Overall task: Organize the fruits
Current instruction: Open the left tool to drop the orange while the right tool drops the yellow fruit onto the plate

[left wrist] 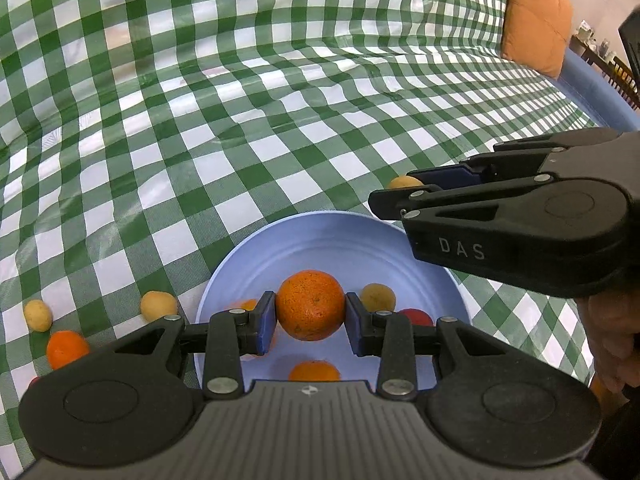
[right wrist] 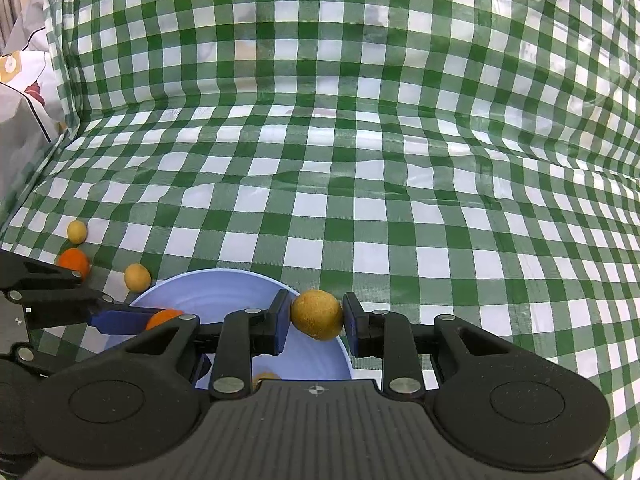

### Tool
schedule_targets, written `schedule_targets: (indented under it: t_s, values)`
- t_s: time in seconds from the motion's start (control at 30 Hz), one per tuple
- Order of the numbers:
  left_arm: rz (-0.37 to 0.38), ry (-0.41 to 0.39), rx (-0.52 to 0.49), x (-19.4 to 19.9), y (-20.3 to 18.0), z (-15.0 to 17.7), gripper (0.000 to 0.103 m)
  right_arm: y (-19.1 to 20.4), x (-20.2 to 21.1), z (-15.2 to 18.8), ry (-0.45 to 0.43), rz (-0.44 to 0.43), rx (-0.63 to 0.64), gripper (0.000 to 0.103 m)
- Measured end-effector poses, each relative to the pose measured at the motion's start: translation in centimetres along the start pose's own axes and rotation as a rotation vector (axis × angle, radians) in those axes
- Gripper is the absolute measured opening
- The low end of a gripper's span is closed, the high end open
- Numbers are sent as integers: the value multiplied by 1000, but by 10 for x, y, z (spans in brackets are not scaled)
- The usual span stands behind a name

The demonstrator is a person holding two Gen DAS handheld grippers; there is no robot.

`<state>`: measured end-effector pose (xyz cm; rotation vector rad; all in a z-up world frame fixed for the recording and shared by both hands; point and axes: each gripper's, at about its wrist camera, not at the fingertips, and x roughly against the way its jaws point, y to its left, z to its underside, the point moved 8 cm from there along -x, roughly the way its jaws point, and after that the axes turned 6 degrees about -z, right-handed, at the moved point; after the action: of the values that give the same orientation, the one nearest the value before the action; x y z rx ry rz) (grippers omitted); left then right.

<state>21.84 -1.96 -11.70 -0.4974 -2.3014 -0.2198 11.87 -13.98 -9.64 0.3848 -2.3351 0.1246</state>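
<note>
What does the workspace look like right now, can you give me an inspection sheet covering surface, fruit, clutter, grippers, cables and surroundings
Surface: green-and-white checked cloth, wrinkled.
Job's things: blue plate holding several fruits; on the cloth beside it a small orange and two yellow fruits.
Clutter: nothing seen.
Grippers: left gripper shut on an orange over the plate; right gripper shut on a yellow fruit at the plate's rim.
Cables: nothing seen.
Surroundings: orange cushion at the far edge; furniture behind it, too small to tell.
</note>
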Motion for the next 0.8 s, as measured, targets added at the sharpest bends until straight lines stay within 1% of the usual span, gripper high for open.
schedule_targets:
  t_s: [0.2,0.23,0.27,0.3,0.37,0.5,0.63,0.7,0.8]
  values:
    - [5,-1,8,-3,-7,-2,40,0,0,1,3,-2,2,29]
    - [5,-2,11,-3,-7,-3,44,-1,0,2,7,-5,6,30]
    - [4,-3,18,-2,-7,-4,56,-1,-1,3,13,-3,10,31]
    - [4,-8,26,-1,-8,-4,59,-1,-2,3,19,3,15,37]
    - [2,-15,29,1,-6,-5,60,-1,-4,4,20,18,17,42]
    - [-6,-19,36,2,-9,-5,60,-5,-3,4,16,29,3,47]
    - [-12,-25,39,3,-12,-4,58,-4,-4,3,10,39,-4,48]
    - [-13,-30,51,5,-11,-4,58,-1,-3,4,9,45,-7,49]
    - [-16,-38,74,7,-10,-4,58,-3,-3,4,4,50,-5,53]
